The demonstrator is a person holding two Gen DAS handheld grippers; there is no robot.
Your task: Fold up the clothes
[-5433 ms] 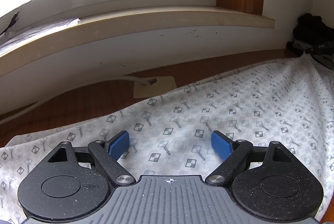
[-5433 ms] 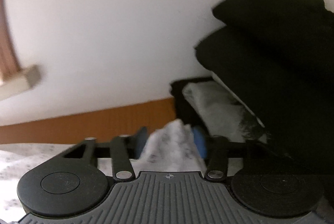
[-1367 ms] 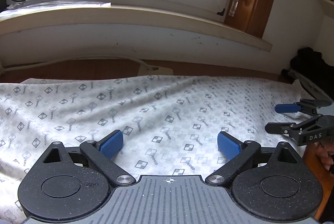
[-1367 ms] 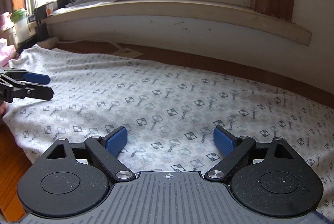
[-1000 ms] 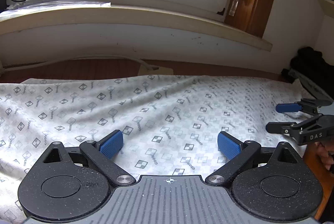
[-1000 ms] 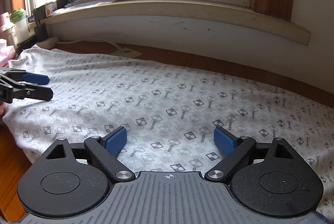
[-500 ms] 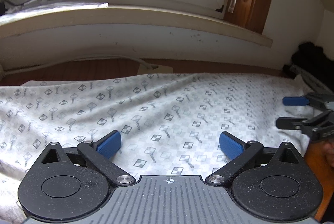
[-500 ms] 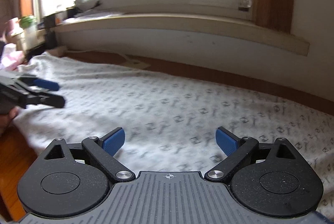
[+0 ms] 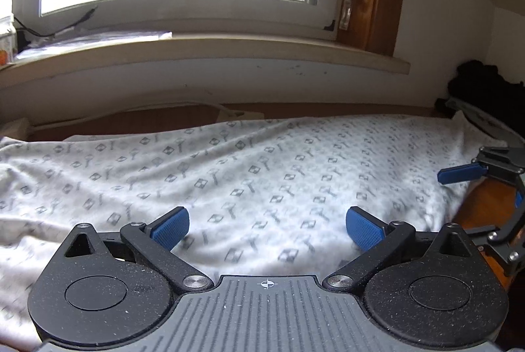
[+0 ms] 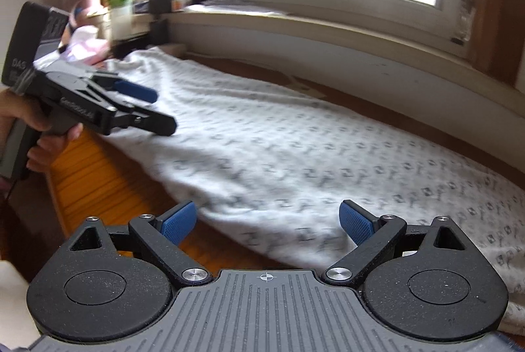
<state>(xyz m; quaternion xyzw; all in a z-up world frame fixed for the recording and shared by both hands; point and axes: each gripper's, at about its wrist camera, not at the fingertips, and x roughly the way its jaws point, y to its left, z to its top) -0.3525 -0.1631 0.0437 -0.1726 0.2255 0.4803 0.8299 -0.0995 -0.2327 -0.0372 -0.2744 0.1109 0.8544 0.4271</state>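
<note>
— Where is the cloth and your left gripper [image 10: 154,110]?

— The white patterned garment [image 9: 262,174] lies spread flat on the brown wooden table [image 10: 98,184], under the window sill [image 9: 210,53]. Your left gripper hangs over its left part, blue pads wide apart and empty; your hand [image 10: 36,128] holds its handle.

— And on the right?

— Your right gripper [image 10: 267,224] hovers at the near edge of the garment, fingers also apart, nothing between them. A black pile of clothes [image 9: 485,96] sits at the far right end.
</note>
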